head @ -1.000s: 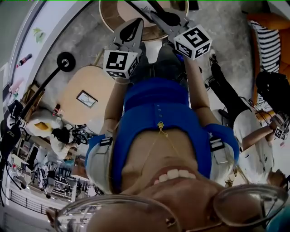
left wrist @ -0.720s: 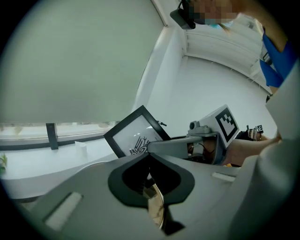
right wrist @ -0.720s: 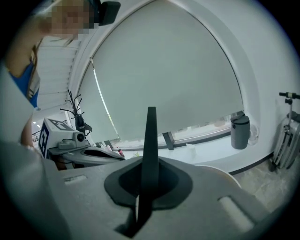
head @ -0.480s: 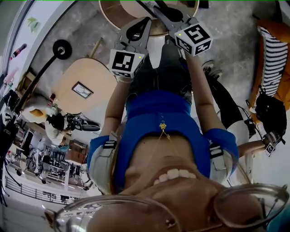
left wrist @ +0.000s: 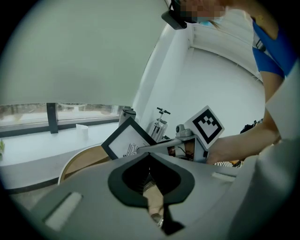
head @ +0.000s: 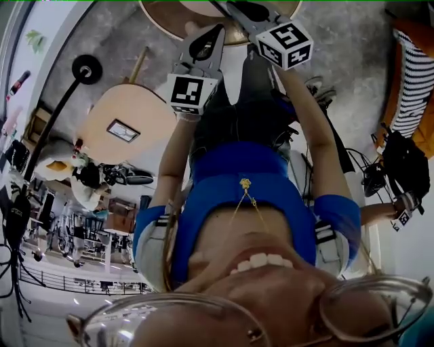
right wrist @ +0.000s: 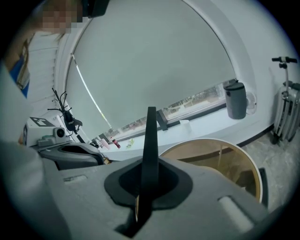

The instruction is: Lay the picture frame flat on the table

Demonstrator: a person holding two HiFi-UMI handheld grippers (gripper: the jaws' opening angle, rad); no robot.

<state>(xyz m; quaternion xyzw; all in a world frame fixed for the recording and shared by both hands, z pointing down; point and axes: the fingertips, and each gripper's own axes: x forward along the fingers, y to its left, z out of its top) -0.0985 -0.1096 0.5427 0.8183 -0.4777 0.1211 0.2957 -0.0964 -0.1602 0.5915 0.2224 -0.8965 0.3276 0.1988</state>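
Observation:
The picture frame (left wrist: 127, 139), black-edged with a white print, stands up out of my right gripper (left wrist: 142, 147), which is shut on its lower edge. In the right gripper view only the frame's thin black edge (right wrist: 151, 136) shows, rising from between the closed jaws of the right gripper (right wrist: 148, 174). My left gripper (left wrist: 150, 165) is shut with nothing in it and hangs just left of the right one. Below both is a round wooden table (right wrist: 220, 154). In the head view the left gripper (head: 201, 37) and right gripper (head: 234, 10) point at that table (head: 166, 20).
A second round table (head: 135, 108) at the left has a small dark frame (head: 123, 130) lying on it. A floor lamp (head: 87, 68) stands beside it. A grey bin (right wrist: 236, 99) sits on the window sill, a scooter (right wrist: 287, 103) by the wall. Another person's arm (head: 380, 213) is at the right.
Both grippers have sunk toward the round wooden table, which now fills more of the head view's top edge. The right gripper keeps its hold on the frame.

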